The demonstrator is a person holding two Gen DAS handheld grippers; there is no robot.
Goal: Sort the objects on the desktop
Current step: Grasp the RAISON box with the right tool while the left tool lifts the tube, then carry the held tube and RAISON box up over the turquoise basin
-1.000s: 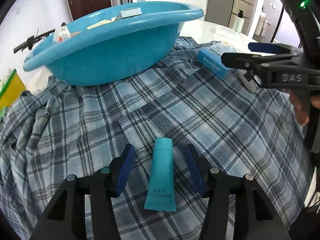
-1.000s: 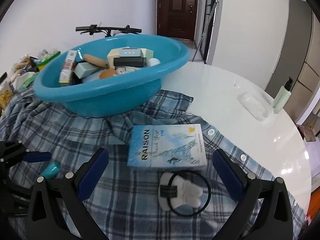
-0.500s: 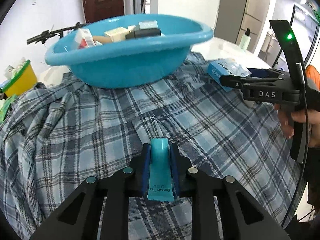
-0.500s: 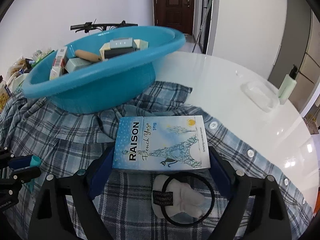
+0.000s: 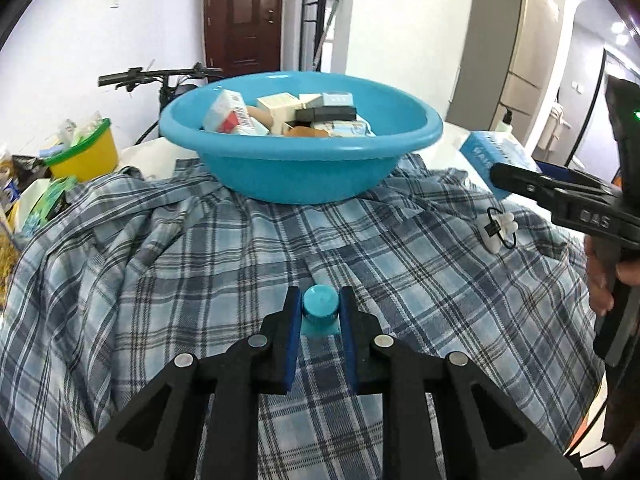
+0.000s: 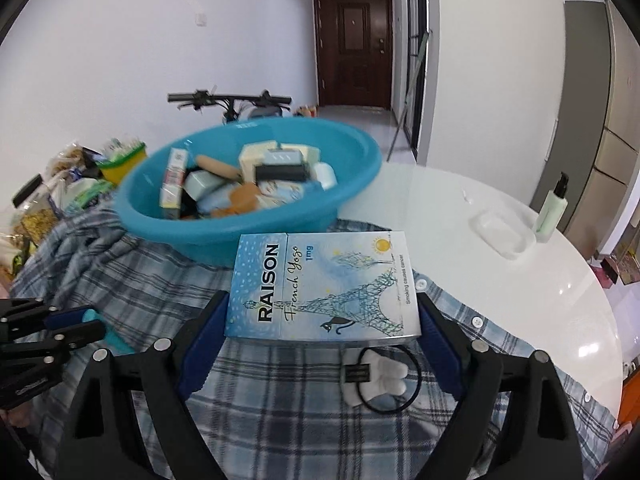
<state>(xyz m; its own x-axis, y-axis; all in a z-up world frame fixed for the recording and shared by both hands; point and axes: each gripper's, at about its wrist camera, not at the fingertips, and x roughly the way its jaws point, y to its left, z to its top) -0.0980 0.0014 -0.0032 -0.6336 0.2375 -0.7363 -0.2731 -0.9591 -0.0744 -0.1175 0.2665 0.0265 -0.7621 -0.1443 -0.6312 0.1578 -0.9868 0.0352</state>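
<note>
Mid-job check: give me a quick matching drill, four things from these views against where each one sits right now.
Things:
1. teal tube
2. RAISON box
3. white glove charm on a black ring
4. pump bottle

Places:
A. lying on the plaid cloth, under the lifted box
B. clamped in the left gripper
C. standing on the bare white table beside a clear dish
D. clamped in the right gripper, held above the cloth

Pairs: 1-B, 2-D, 3-A, 4-C
</note>
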